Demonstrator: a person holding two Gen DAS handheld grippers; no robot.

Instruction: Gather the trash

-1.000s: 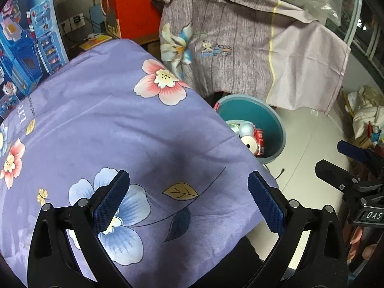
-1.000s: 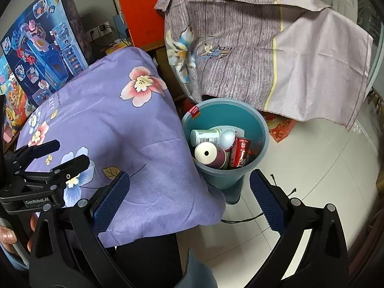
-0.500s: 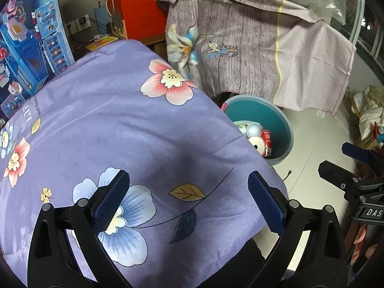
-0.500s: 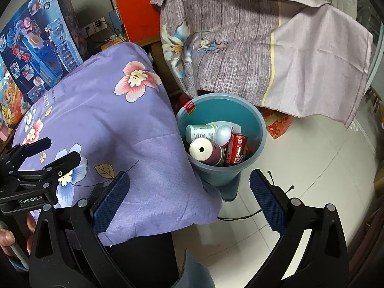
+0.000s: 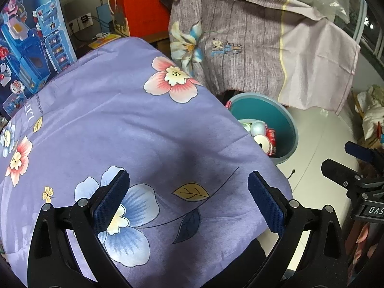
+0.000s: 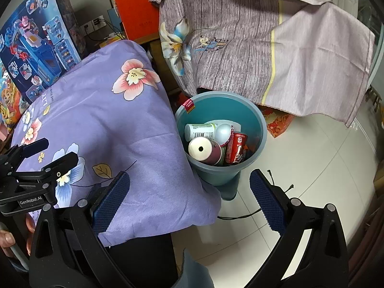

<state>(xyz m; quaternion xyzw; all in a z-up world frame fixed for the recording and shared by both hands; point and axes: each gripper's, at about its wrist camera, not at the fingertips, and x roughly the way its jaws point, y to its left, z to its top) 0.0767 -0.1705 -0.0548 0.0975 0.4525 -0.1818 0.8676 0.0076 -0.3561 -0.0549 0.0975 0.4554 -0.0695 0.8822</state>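
Observation:
A teal trash bin (image 6: 258, 129) stands on the floor beside the table's right edge; it holds a red cola can (image 6: 236, 147), a white bottle (image 6: 200, 130), a tape roll (image 6: 201, 148) and a pale ball (image 6: 223, 130). In the left wrist view the teal trash bin (image 5: 285, 122) is half hidden behind the cloth. My left gripper (image 5: 188, 200) hovers open above the purple flowered tablecloth (image 5: 120, 124), holding nothing. My right gripper (image 6: 189, 200) is open and empty, over the table's corner and the floor just in front of the bin. The left gripper (image 6: 36, 168) also shows at the right wrist view's left edge.
A grey-purple cloth (image 6: 252, 38) drapes over furniture behind the bin. A blue toy box (image 6: 38, 45) leans at the table's far left, with an orange box (image 6: 134, 4) behind. A thin black cable (image 6: 271, 199) lies on the white tile floor. A hand (image 6: 7, 240) grips the left tool.
Both grippers have drifted slightly; the bin has shifted a little in each view. Both stay open and empty.

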